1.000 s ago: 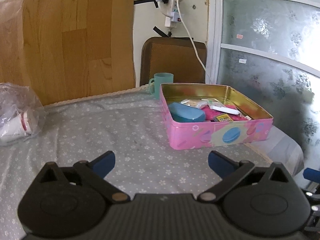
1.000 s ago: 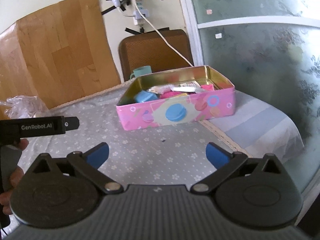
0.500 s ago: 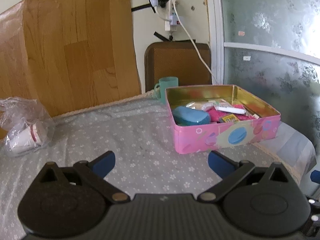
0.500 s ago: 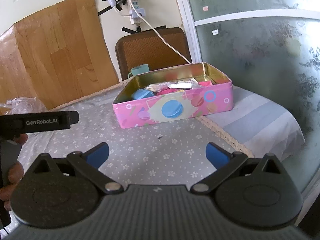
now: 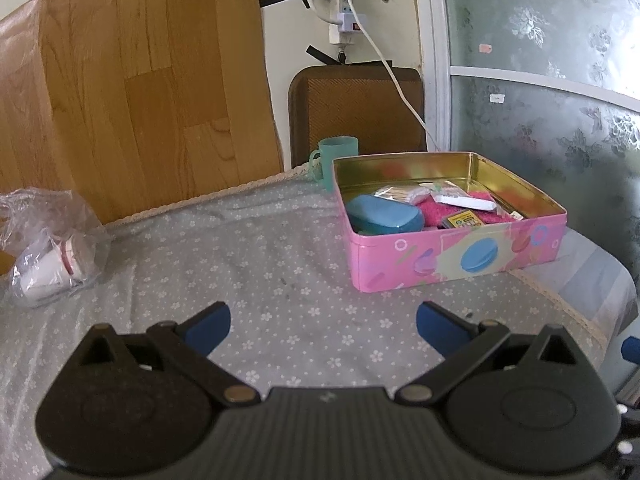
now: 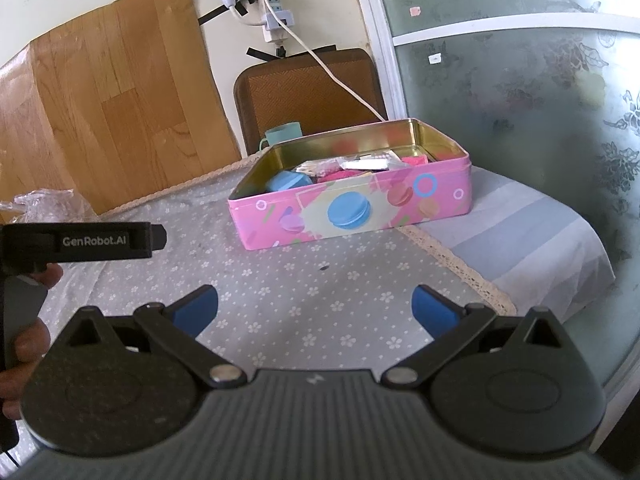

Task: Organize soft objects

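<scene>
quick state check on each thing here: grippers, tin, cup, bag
left gripper: open, empty
right gripper: open, empty
tin: lid off, items inside
cup: upright behind the tin
plastic bag: crumpled, lying on the cloth, paper cups inside

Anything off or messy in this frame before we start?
Mostly fine. The pink tin sits at the edge of the floral tablecloth, its far corner over the cloth's lace border. Its contents are a jumble: blue case, pink cloth, small packets. A crumpled plastic bag lies on its side at far left. Both tools are open and empty.
</scene>
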A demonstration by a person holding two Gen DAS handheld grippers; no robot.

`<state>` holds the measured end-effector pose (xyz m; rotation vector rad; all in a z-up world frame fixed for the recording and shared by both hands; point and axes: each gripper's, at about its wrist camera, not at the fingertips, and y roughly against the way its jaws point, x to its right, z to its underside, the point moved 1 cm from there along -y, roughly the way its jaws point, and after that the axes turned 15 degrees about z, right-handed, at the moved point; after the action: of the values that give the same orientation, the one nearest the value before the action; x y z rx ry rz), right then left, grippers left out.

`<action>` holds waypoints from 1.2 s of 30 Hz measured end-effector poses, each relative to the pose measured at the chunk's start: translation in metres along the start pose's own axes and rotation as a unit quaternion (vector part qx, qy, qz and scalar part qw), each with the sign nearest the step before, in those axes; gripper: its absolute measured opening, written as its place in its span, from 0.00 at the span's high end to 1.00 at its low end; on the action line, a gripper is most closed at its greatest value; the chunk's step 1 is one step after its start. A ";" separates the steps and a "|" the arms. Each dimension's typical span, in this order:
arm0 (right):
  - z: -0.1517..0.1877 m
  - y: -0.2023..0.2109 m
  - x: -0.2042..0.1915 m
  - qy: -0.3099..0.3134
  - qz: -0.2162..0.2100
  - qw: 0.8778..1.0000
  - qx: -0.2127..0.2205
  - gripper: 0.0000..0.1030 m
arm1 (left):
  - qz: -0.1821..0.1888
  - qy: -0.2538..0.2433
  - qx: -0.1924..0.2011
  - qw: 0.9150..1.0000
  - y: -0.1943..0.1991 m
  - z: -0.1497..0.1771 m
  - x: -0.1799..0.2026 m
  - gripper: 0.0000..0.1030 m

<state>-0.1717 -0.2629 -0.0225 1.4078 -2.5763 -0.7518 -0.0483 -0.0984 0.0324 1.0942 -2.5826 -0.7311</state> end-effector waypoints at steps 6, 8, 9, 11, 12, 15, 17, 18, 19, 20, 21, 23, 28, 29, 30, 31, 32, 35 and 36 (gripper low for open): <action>0.001 -0.002 0.000 0.000 0.001 1.000 -0.003 0.00 | -0.011 -0.006 -0.009 1.000 -0.003 0.002 -0.002 0.00; 0.001 -0.003 0.000 0.000 0.001 1.000 -0.004 0.00 | -0.011 -0.005 -0.010 1.000 -0.004 0.003 -0.003 0.00; 0.001 -0.003 0.000 0.001 0.002 1.000 -0.005 0.00 | -0.010 -0.004 -0.011 1.000 -0.005 0.004 -0.004 0.00; 0.002 -0.004 -0.001 0.000 0.004 1.000 -0.008 0.00 | -0.008 -0.001 -0.015 1.000 -0.006 0.005 -0.006 0.00; 0.002 -0.005 0.000 -0.002 0.004 1.000 -0.010 0.00 | -0.007 0.001 -0.017 1.000 -0.007 0.006 -0.006 0.00; 0.002 -0.005 0.000 -0.003 0.007 1.000 -0.009 0.00 | -0.004 0.004 -0.025 1.000 -0.008 0.008 -0.007 0.00; 0.002 -0.005 0.000 -0.004 0.007 1.000 -0.010 0.00 | -0.001 0.007 -0.029 1.000 -0.009 0.009 -0.008 0.00; 0.002 -0.004 0.000 -0.004 0.007 1.000 -0.010 0.00 | -0.001 0.008 -0.031 0.999 -0.009 0.010 -0.008 0.00; 0.002 -0.004 0.000 -0.004 0.007 1.000 -0.009 0.00 | 0.000 0.009 -0.032 0.999 -0.009 0.011 -0.008 0.00; 0.002 -0.003 0.000 -0.004 0.008 1.000 -0.008 0.00 | 0.002 0.011 -0.033 0.999 -0.009 0.011 -0.009 0.00; 0.002 -0.003 0.000 -0.004 0.008 1.000 -0.007 0.00 | 0.004 0.014 -0.034 0.999 -0.009 0.012 -0.009 0.00; 0.003 -0.003 0.000 -0.004 0.007 1.000 -0.008 0.00 | 0.010 0.017 -0.038 0.999 -0.009 0.012 -0.010 0.00; 0.002 -0.004 -0.003 0.000 0.008 1.000 -0.013 0.00 | 0.016 0.021 -0.043 0.999 -0.009 0.014 -0.012 0.00; 0.002 -0.002 -0.003 0.001 0.007 1.000 -0.012 0.00 | 0.018 0.022 -0.043 0.999 -0.009 0.014 -0.012 0.00; 0.001 -0.001 -0.003 0.003 0.007 1.000 -0.009 0.00 | 0.020 0.023 -0.042 0.999 -0.008 0.013 -0.012 0.00; 0.001 0.000 -0.004 0.005 0.009 1.000 -0.006 0.00 | 0.020 0.024 -0.042 0.999 -0.008 0.013 -0.012 0.00; 0.000 0.001 -0.004 0.006 0.009 1.000 -0.005 0.00 | 0.022 0.024 -0.043 0.999 -0.008 0.013 -0.012 0.00; -0.003 0.002 -0.003 0.004 0.008 1.000 -0.003 0.00 | 0.025 0.022 -0.047 0.998 -0.008 0.014 -0.010 0.00; -0.004 0.002 -0.002 0.003 0.007 1.000 -0.003 0.00 | 0.025 0.022 -0.048 0.998 -0.007 0.014 -0.010 0.00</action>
<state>-0.1709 -0.2612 -0.0178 1.3854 -2.5748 -0.7510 -0.0430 -0.0909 0.0162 1.0018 -2.5015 -0.8016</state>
